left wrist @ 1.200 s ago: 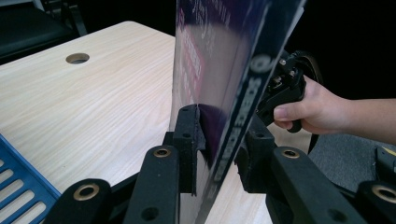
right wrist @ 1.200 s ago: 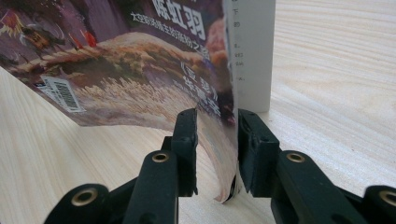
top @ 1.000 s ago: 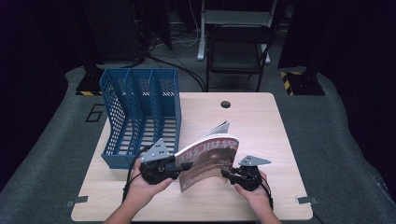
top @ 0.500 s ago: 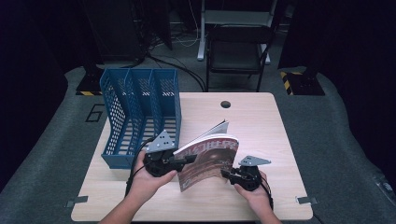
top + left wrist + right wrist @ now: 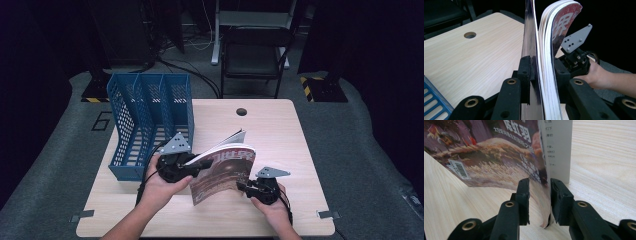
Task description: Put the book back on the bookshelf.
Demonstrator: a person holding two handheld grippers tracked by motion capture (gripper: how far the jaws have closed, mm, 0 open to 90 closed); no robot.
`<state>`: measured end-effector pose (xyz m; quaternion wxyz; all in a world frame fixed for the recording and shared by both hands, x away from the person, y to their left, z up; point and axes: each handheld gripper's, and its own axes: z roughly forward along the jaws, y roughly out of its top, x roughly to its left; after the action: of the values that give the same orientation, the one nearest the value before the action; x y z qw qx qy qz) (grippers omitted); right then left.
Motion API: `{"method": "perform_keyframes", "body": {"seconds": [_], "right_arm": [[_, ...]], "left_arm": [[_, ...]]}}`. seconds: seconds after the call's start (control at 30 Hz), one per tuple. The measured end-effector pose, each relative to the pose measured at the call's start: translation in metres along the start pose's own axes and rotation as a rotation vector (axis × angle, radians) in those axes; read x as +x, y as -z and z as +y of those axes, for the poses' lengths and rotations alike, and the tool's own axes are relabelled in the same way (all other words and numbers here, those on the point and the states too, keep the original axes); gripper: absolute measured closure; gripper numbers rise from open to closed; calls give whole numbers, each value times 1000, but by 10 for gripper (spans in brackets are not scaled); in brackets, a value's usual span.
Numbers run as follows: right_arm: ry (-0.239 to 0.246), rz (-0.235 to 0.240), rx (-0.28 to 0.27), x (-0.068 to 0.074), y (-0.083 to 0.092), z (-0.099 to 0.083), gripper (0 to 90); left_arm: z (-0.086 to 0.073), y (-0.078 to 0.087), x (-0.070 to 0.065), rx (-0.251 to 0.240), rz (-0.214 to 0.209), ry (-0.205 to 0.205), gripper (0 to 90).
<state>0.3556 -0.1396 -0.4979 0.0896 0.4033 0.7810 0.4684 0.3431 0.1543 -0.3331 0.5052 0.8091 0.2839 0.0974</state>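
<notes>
A magazine [image 5: 222,172] with a reddish-brown cover stands on edge near the table's front, bowed, its pages fanning at the top. My left gripper [image 5: 197,165] grips its left edge. In the left gripper view the jaws [image 5: 542,72] have just been closing and press on the cover and pages [image 5: 549,37]. My right gripper [image 5: 242,186] holds the lower right corner. In the right gripper view its jaws [image 5: 539,192] are shut on the curved cover [image 5: 499,157], just above the wood.
A blue three-slot file rack [image 5: 150,115] stands at the table's left, right behind my left hand; its corner [image 5: 434,105] is close. The wooden table [image 5: 280,135] has a cable hole [image 5: 242,111] at the back. A black chair [image 5: 255,45] stands beyond.
My left gripper has risen a little and moved slightly away from the front edge, taking the magazine's left side with it. The right gripper has stayed put.
</notes>
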Motion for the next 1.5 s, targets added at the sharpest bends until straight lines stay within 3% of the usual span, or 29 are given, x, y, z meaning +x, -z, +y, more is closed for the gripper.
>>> {"method": "perform_keyframes", "body": {"seconds": [0.07, 0.1, 0.13, 0.73, 1.0, 1.5], "right_arm": [[-1, 0, -1, 0, 0, 0, 698], [-24, 5, 3, 2, 0, 0, 697], [1, 5, -4, -1, 0, 0, 698], [-18, 9, 0, 1, 0, -1, 697], [-11, 11, 0, 0, 0, -1, 698], [-8, 9, -1, 0, 0, -1, 699]], "left_arm": [[1, 0, 0, 5, 0, -4, 743], [1, -1, 0, 2, 7, -2, 748], [1, -2, 0, 0, 9, 0, 756], [2, -4, 0, 14, 14, -10, 808], [4, -5, -1, 33, 24, -40, 827], [12, -5, -3, 112, 15, -59, 828]]}}
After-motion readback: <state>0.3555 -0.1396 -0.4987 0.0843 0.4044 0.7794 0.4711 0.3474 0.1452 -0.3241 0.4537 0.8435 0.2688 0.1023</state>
